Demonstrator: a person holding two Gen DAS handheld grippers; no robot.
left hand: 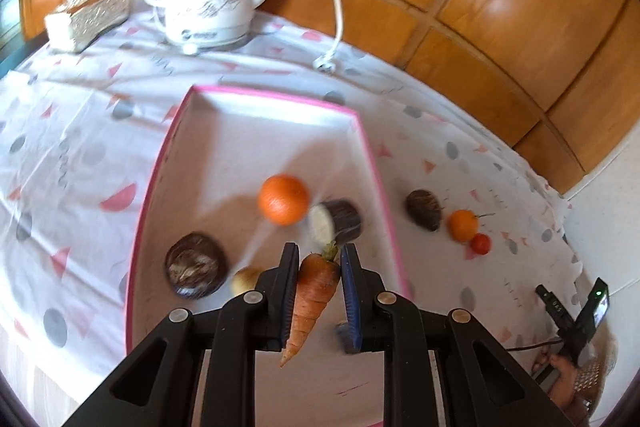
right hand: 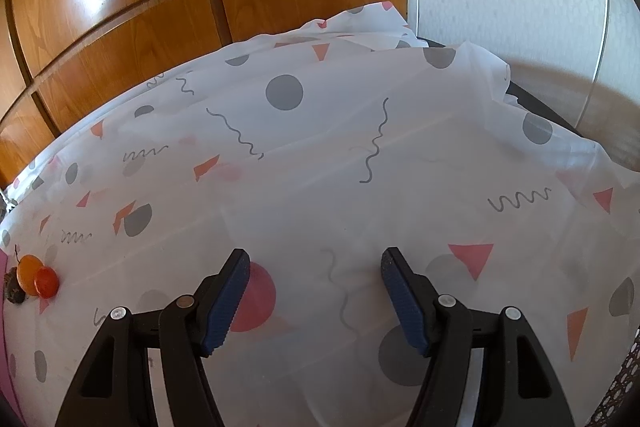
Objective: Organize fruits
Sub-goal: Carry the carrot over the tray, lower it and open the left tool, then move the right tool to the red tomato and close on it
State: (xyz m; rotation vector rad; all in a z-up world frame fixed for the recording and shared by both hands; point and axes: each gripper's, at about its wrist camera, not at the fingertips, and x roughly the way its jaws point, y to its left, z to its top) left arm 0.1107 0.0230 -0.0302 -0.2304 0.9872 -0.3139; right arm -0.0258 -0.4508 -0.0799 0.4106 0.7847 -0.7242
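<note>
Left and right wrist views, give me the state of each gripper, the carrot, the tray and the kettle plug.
left gripper: shut on the carrot
carrot: held over the tray, leafy end forward
right gripper: open, nothing between its fingers
tray: holds an orange and other pieces
kettle plug: unplugged, lying on the cloth

Both wrist cameras look steeply down along their fingers from close above the patterned tablecloth (right hand: pixel 320 155), sharing (at opposite edges) the small orange fruit (left hand: pixel 463 225).
</note>
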